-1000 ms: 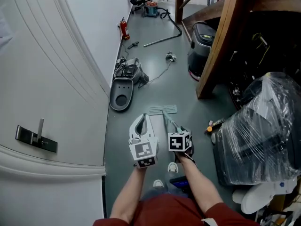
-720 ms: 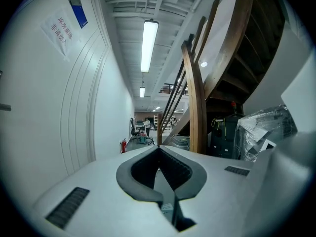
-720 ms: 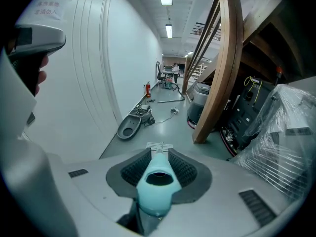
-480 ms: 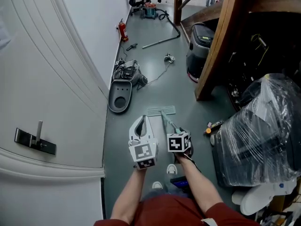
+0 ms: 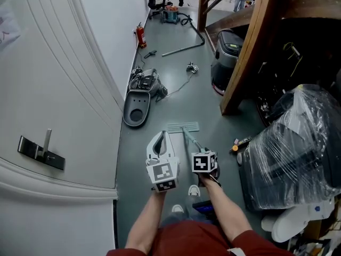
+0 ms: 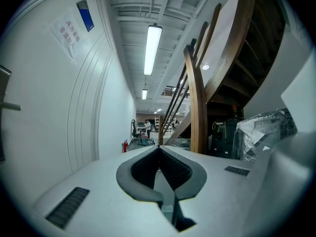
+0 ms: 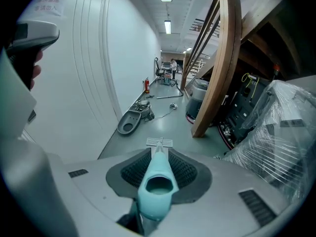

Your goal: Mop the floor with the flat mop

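Observation:
The flat mop's pale head (image 5: 183,127) lies on the grey floor ahead of me, also seen in the right gripper view as the mop head (image 7: 159,142). Its teal handle (image 5: 193,141) slopes back into my right gripper (image 5: 201,150). In the right gripper view, the right gripper (image 7: 159,153) is shut on the handle, whose hollow teal end (image 7: 157,187) pokes toward the camera. My left gripper (image 5: 162,135) hovers just left of the handle. In its own view the left gripper (image 6: 158,148) is shut, its tips meeting with nothing between them.
A white door with a handle (image 5: 40,152) fills the left. A grey oval base (image 5: 137,108) and cables (image 5: 145,80) lie along the wall, a red extinguisher (image 5: 140,34) farther on. A wooden stair beam (image 5: 242,57), a black bin (image 5: 226,46) and a plastic-wrapped bundle (image 5: 293,148) crowd the right.
Almost nothing has changed. The head view has drifted slightly, and both grippers and the mop hold nearly the same places.

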{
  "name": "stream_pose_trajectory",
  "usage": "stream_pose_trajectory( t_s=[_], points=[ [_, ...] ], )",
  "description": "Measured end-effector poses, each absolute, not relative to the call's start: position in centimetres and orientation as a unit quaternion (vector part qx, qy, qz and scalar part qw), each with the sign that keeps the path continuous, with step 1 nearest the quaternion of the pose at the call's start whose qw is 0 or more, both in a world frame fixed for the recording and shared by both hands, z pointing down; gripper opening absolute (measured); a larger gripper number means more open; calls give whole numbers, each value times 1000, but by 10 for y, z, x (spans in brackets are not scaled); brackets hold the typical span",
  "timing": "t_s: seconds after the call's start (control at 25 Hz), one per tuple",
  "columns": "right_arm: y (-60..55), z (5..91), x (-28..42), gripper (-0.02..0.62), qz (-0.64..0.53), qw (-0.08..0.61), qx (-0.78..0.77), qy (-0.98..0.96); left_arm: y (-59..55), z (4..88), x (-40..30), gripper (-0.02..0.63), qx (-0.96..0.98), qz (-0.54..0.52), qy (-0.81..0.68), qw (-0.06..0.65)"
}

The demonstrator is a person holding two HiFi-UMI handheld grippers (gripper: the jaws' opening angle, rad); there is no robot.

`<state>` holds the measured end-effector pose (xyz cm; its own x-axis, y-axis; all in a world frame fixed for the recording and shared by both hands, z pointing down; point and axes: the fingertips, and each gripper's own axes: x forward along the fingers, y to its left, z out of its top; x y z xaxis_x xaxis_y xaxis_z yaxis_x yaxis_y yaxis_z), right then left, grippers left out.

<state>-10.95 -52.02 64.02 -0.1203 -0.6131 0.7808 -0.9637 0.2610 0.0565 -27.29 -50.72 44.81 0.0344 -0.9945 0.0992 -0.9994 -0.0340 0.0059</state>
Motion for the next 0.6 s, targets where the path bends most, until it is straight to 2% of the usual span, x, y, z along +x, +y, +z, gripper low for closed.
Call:
stream_pose_trajectory(
  t_s=[0.32, 0.6],
  points=[
    [-469, 639, -107, 120, 245, 359, 563, -702, -459, 453, -275, 15, 724, 32, -687, 44],
    [-426, 638, -88, 120, 246, 360, 560, -704, -416, 455, -249, 15, 729, 33, -682, 43]
  ],
)
